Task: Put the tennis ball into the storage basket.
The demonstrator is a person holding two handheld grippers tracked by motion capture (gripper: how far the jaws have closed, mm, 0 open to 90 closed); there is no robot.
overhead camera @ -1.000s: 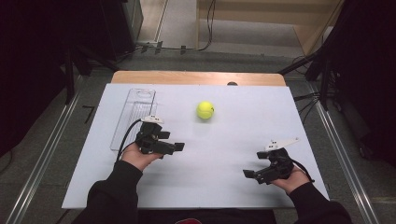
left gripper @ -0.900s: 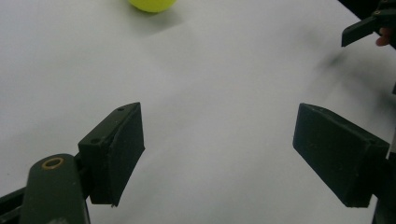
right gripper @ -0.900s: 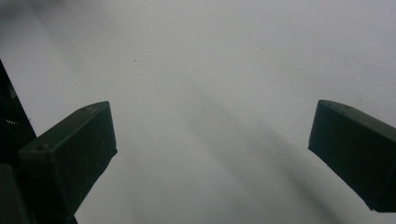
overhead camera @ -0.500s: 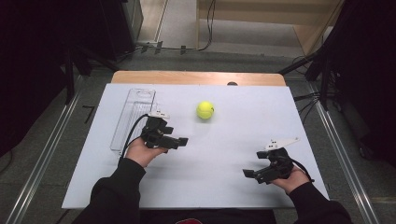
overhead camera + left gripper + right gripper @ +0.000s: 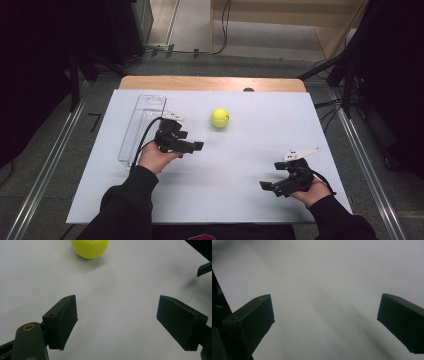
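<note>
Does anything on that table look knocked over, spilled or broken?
Nothing stands out. The tennis ball sits whole on the white sheet, the clear container lies flat at its left edge, and nothing is spilled.

**White table, a ball and a clear case**

The table (image 5: 240, 165) had a white, matte top, with a strip of bare wood showing along its far edge. A yellow-green tennis ball (image 5: 219, 118) lay on the white surface toward the far side, near the middle of the width. A long clear plastic container (image 5: 141, 125) lay flat on the top near the left edge, running front to back, well apart from the ball. A small dark spot sat at the far edge of the white surface.
</note>
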